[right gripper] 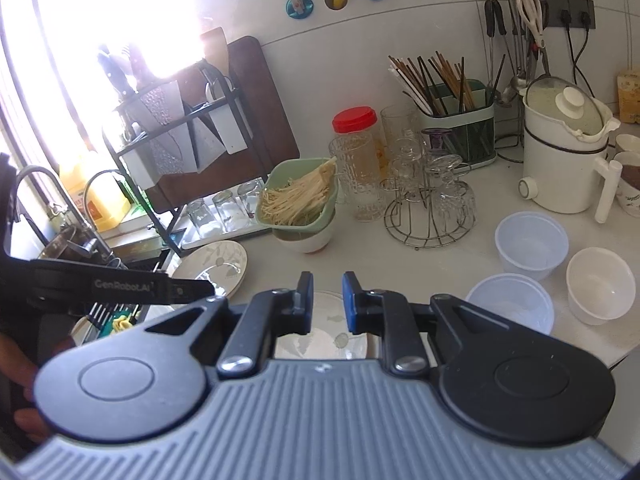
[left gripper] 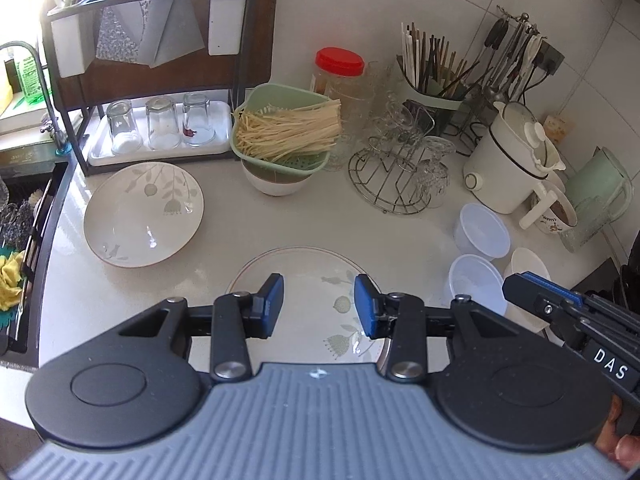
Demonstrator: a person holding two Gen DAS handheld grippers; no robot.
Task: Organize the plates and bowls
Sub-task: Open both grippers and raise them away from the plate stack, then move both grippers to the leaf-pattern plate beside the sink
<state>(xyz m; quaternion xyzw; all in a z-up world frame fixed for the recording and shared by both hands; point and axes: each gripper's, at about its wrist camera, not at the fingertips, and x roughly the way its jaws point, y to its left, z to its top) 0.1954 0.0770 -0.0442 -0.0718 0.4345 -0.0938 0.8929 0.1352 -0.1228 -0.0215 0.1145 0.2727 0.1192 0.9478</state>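
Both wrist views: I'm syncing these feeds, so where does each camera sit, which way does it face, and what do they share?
Left wrist: sits behind the left tongs, open over the near plate, facing the counter's back wall; the right tongs intrude at right.
Right wrist: sits behind the right tongs, open above the same plate, aimed likewise; the left tongs cross at left.
Shared: the noodle colander, the far plate.

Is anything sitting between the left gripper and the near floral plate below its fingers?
Nothing visible. The left gripper hangs open directly over the near floral plate, whose surface is bare. The second floral plate lies off to the left, the plastic tubs to the right, both apart.
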